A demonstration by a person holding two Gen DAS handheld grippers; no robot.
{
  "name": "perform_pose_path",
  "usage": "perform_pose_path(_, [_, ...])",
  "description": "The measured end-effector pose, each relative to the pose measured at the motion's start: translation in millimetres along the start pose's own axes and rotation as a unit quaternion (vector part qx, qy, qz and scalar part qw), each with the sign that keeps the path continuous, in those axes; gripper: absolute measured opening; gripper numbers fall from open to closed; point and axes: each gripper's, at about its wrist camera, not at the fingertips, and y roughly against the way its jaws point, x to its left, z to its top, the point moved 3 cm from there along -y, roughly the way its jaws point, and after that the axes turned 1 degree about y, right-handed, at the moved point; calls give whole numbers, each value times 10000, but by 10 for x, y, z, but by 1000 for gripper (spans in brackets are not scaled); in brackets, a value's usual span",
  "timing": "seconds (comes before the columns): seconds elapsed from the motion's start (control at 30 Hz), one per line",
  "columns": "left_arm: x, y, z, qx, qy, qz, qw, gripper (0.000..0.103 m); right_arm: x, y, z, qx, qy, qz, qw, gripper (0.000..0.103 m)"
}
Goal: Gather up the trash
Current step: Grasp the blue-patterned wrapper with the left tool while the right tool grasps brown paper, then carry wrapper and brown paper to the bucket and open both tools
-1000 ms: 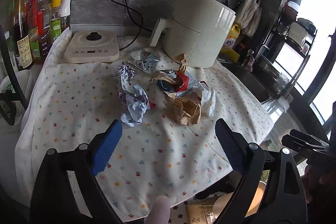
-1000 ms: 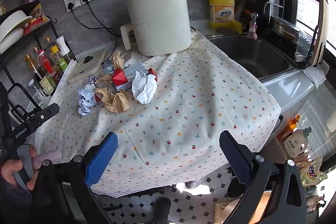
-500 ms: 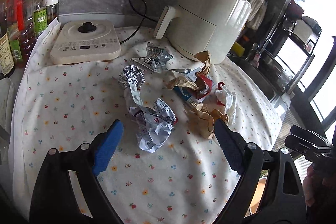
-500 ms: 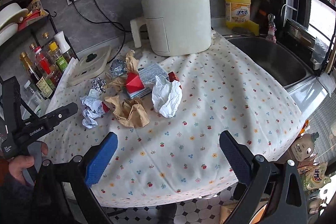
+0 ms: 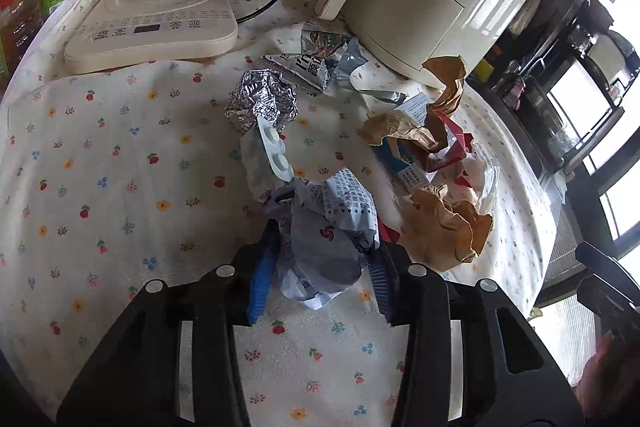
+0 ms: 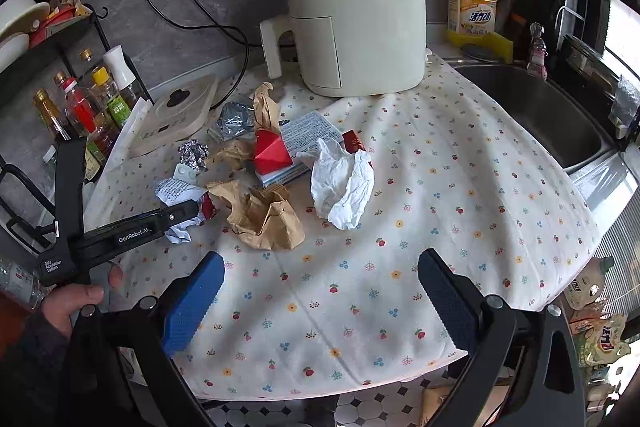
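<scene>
My left gripper (image 5: 320, 259) is shut on a crumpled printed paper wad (image 5: 328, 235) that rests on the flowered tablecloth (image 5: 100, 187); the wad also shows in the right wrist view (image 6: 176, 193). Beside it lie a foil ball (image 5: 262, 101), a white blister strip (image 5: 274, 147), a crumpled brown paper bag (image 5: 444, 223), a silver snack wrapper (image 5: 320, 59) and red-and-blue packaging (image 5: 424, 155). My right gripper (image 6: 320, 291) is open and empty above the near cloth, in front of the brown bag (image 6: 262, 215) and a white tissue (image 6: 342, 183).
A cream air fryer (image 6: 352, 15) stands at the back with a cream induction cooker (image 5: 152, 23) to its left. Bottles (image 6: 88, 107) line the left edge. A sink (image 6: 532, 115) and a yellow detergent bottle (image 6: 472, 7) are at right.
My left gripper moved forward over the table and closed on the printed paper wad. My right gripper came closer to the table and stayed open.
</scene>
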Motion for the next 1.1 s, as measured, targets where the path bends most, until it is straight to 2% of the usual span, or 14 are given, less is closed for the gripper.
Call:
perform_pose_path(0.3, [132, 347, -14, -330, 15, 123, 9994, 32, 300, -358, 116, 253, 335, 327, 9986, 91])
perform_pose_path(0.4, [222, 467, -34, -427, 38, 286, 9987, 32, 417, -526, 151, 370, 462, 439, 9973, 91])
perform_pose_path(0.57, [413, 657, -123, -520, 196, 501, 9972, 32, 553, -841, 198, 538, 641, 372, 9958, 88])
perform_pose_path(0.67, [508, 738, -198, -551, 333, 598, 9961, 32, 560, -1013, 222, 721, 555, 469, 9947, 70])
perform_pose_path(0.73, [548, 792, -248, -570, 374, 652, 9955, 32, 571, -1101, 218, 889, 527, 580, 9930, 42])
perform_pose_path(0.77, [560, 817, -271, -582, 386, 679, 9952, 32, 577, -1108, 220, 905, 508, 641, 9925, 38])
perform_pose_path(0.8, [578, 838, -291, -594, 398, 697, 9950, 32, 586, -1091, 225, 869, 508, 666, 9927, 27])
perform_pose_path(0.9, [600, 910, -350, -643, 458, 763, 9940, 32, 601, -1031, 225, 814, 543, 679, 9929, 19])
perform_pose_path(1.1, [521, 990, -469, -646, 460, 912, 9927, 32, 571, -849, 166, 704, 500, 943, 9918, 17])
